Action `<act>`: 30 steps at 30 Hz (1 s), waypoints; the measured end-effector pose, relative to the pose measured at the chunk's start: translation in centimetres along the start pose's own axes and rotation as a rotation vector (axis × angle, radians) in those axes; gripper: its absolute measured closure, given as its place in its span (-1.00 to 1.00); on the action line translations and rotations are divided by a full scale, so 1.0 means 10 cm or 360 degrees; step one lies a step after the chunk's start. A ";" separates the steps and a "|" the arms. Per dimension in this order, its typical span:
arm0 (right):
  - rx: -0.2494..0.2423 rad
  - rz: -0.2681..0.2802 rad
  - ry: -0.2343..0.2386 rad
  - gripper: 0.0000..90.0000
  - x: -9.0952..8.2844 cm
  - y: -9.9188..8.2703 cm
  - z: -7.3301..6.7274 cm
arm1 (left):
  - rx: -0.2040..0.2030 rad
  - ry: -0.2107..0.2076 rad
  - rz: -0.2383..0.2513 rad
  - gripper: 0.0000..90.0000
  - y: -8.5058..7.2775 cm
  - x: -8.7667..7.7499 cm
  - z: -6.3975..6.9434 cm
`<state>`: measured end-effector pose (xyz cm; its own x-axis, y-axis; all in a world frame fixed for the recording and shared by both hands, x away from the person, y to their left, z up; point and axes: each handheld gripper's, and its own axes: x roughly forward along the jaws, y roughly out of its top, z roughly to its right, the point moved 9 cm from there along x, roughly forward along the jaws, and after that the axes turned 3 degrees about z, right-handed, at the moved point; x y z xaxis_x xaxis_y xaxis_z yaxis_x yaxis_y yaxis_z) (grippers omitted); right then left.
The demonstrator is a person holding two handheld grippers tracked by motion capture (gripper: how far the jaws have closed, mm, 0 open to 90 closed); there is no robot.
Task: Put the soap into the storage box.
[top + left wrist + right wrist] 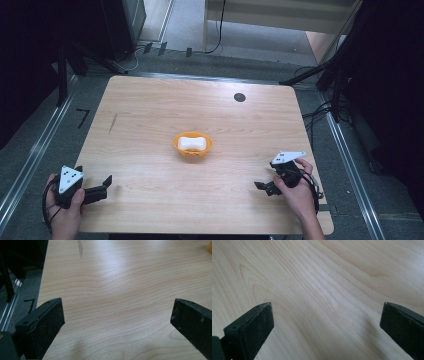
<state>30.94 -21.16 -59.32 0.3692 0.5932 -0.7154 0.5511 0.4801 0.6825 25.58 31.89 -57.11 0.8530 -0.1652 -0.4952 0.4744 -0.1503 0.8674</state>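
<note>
Left gripper (102, 186): you hold it near left, jaws wide, nothing between.
Right gripper (263, 186): near right, jaws wide too.
Bowl (193, 145): mid-table (150, 115), white piece (192, 143) inside.

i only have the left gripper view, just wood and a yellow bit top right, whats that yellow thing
Observer: It's the edge of an orange bowl standing near the middle of the table.
Operator: anything in it
Observer: Yes, a white bone-shaped object lies inside.
Operator: wheres the other gripper
Observer: The right gripper is near the table's front right corner, jaws wide apart with bare wood between them, apart from the bowl.
Operator: and mine
Observer: The left gripper sits at the front left corner, also open, pointing right.
</note>
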 end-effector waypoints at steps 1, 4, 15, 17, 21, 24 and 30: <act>0.0000 0.0000 0.0000 -1.00 0.00 0.00 0.00 | 0.0000 0.0000 0.0000 -1.00 0.00 0.00 0.00; 0.0028 0.0021 -0.0021 -1.00 -0.09 -0.12 0.05 | 0.0002 0.0000 0.0003 -1.00 0.00 0.00 0.00; 0.0162 0.0196 -0.0095 -1.00 -0.43 -0.39 0.22 | -0.0002 0.0007 0.0005 -1.00 0.00 0.00 0.00; 0.0186 0.0224 -0.0115 -1.00 -0.47 -0.44 0.26 | -0.0004 0.0008 0.0004 -1.00 0.00 0.00 -0.01; 0.0233 0.0246 -0.0145 -1.00 -0.55 -0.56 0.32 | -0.0009 0.0007 0.0002 -1.00 0.00 0.00 -0.01; 0.0260 0.0271 -0.0153 -1.00 -0.59 -0.63 0.35 | -0.0012 0.0008 0.0002 -1.00 0.00 0.00 -0.01; 0.0319 0.0341 -0.0192 -1.00 -0.67 -0.73 0.40 | -0.0011 0.0007 0.0005 -1.00 0.00 0.00 -0.01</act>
<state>27.39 -31.21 -60.11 0.5724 0.5803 -0.5793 0.5832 0.2084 0.7851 25.58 31.96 -57.08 0.8554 -0.1617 -0.4920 0.4731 -0.1427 0.8694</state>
